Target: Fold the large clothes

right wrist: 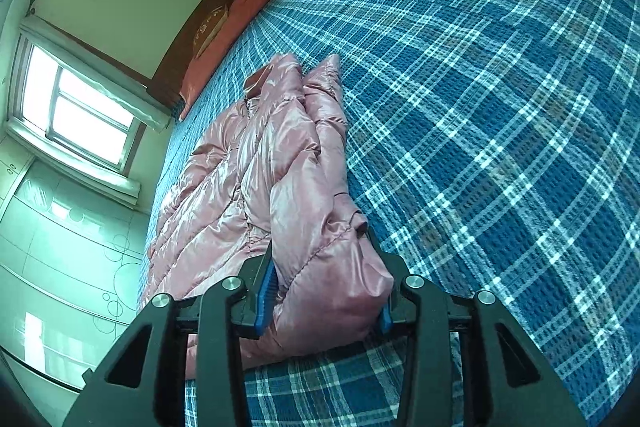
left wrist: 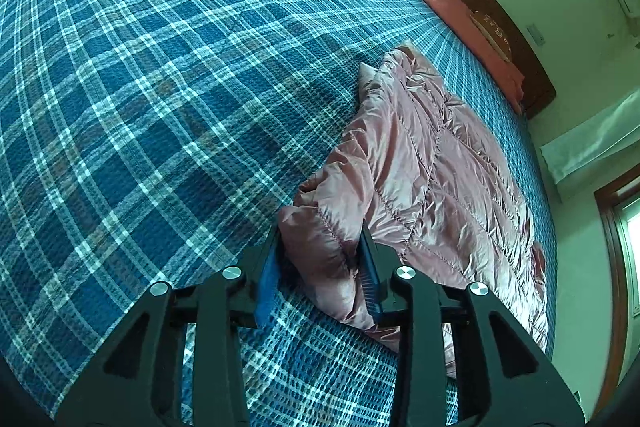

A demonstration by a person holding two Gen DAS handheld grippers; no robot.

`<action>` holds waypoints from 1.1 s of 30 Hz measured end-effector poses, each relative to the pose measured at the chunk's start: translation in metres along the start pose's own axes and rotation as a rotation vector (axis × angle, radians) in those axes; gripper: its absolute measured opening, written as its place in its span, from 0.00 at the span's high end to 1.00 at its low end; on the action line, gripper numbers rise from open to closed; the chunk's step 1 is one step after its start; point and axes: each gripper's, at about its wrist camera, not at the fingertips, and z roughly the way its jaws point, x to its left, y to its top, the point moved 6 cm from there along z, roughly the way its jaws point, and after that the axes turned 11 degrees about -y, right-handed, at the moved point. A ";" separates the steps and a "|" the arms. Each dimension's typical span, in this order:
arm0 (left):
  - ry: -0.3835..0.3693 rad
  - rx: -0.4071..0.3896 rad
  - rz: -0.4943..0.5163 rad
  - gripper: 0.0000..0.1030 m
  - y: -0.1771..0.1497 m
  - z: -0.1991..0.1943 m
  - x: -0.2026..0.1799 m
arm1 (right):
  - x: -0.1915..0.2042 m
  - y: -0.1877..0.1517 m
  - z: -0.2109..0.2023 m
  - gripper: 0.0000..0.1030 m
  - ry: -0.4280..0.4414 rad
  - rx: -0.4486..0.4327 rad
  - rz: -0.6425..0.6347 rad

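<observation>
Pink quilted jacket along plaid bed edge, both grippers' jaws apart around puffy folds, open bedspread beside.

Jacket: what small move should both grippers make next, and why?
Probably back both grippers off. The jacket already lies folded lengthwise on the bed, and the left gripper and right gripper sit parted around its near edge.

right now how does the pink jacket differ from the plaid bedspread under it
The pink jacket is shiny, quilted and puffy; the plaid bedspread is matte with a waffle texture. The jacket is one colour and lies bunched in folds; the bedspread is blue with white checks and lies spread flat. Both are fabric, on the bed.
</observation>
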 end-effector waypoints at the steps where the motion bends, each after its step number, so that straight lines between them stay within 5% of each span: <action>1: 0.011 -0.003 0.008 0.60 0.001 -0.004 0.001 | -0.003 0.000 -0.004 0.59 -0.011 -0.006 -0.004; 6: 0.084 -0.020 0.106 0.51 0.008 -0.027 -0.001 | -0.015 0.008 -0.034 0.57 -0.105 -0.053 -0.056; 11: 0.169 -0.057 0.307 0.51 0.013 -0.048 -0.023 | -0.005 0.017 -0.061 0.57 -0.296 -0.145 -0.205; 15: 0.175 -0.095 0.472 0.51 0.011 -0.047 -0.064 | 0.040 0.011 -0.058 0.57 -0.284 -0.165 -0.337; 18: 0.170 -0.069 0.569 0.51 0.004 -0.025 -0.096 | 0.083 -0.002 -0.037 0.57 -0.266 -0.148 -0.450; 27: 0.188 0.054 0.644 0.51 -0.002 0.079 -0.154 | 0.201 -0.024 0.040 0.57 -0.232 -0.100 -0.664; 33: 0.275 0.113 0.676 0.51 -0.007 0.126 -0.150 | 0.220 -0.043 0.096 0.57 -0.317 -0.040 -0.768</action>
